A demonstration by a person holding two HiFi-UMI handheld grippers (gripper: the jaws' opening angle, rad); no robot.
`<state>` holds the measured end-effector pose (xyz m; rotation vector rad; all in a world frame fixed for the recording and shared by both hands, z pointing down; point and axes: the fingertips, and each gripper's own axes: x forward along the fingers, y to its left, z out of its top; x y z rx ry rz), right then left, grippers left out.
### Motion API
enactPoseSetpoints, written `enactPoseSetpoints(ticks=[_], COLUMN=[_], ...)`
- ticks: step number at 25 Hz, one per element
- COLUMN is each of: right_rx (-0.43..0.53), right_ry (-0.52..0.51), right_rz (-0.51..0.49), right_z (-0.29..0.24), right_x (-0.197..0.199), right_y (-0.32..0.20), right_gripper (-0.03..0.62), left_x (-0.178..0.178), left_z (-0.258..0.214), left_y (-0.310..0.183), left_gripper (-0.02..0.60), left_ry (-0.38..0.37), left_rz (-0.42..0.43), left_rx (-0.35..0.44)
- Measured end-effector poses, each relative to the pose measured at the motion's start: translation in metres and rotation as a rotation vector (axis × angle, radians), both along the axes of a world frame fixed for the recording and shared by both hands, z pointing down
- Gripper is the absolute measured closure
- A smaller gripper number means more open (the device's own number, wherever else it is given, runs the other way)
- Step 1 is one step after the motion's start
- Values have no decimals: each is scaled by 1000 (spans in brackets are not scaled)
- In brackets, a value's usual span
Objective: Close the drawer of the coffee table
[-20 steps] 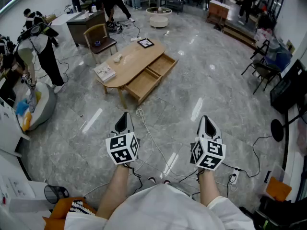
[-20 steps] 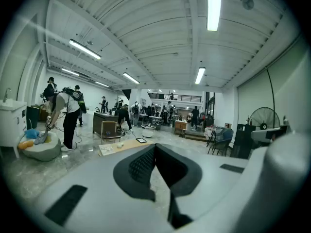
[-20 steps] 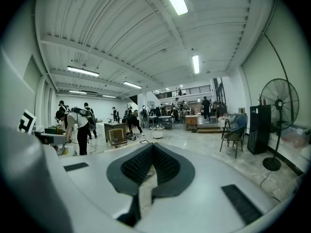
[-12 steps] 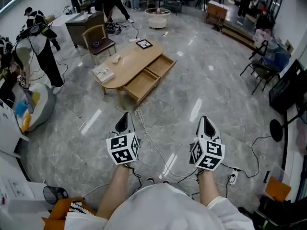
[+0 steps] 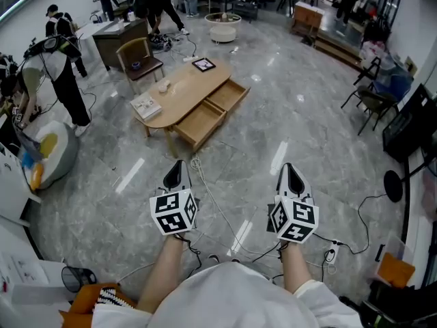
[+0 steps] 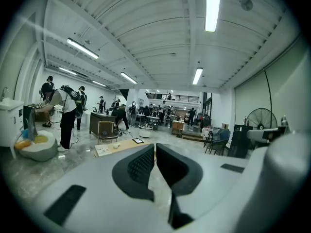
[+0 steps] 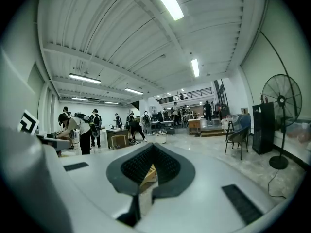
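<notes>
A light wooden coffee table (image 5: 186, 87) stands some way ahead on the grey marble floor, with two drawers pulled out on its near side: one (image 5: 202, 122) nearer me, one (image 5: 229, 93) farther right. My left gripper (image 5: 177, 170) and right gripper (image 5: 291, 173) are held side by side low in the head view, well short of the table, both shut with nothing between the jaws. In the left gripper view the table (image 6: 121, 146) shows past the shut left gripper (image 6: 155, 150). In the right gripper view the shut right gripper (image 7: 152, 152) hides most of it.
A booklet (image 5: 148, 104), a small white object (image 5: 164, 83) and a framed tablet (image 5: 204, 63) lie on the tabletop. A wooden chair (image 5: 139, 55) stands behind it. White cables (image 5: 212, 197) run across the floor between me and the table. Several people (image 5: 61, 67) work at the left and back.
The table has drifted slightly upward in the head view. Both grippers stay shut and keep their places in that view.
</notes>
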<state>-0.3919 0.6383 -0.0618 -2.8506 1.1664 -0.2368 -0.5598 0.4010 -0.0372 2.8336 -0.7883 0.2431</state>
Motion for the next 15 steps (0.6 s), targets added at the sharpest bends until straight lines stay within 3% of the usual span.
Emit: enactPoseSetpoints(ticks=[4, 9, 15], right_rx=[7, 14, 18], right_ry=[2, 0, 7], right_rz=[-6, -18, -18], right_z=[-4, -5, -6], right_x=[1, 2, 3], right_y=[1, 0, 1], right_gripper=[589, 517, 425], left_x=[0, 0, 0], left_z=[-8, -13, -15], left_y=[1, 0, 1], left_gripper=[501, 455, 352], left_ry=[17, 31, 42], left_rz=[14, 18, 29], left_rx=[-3, 5, 23])
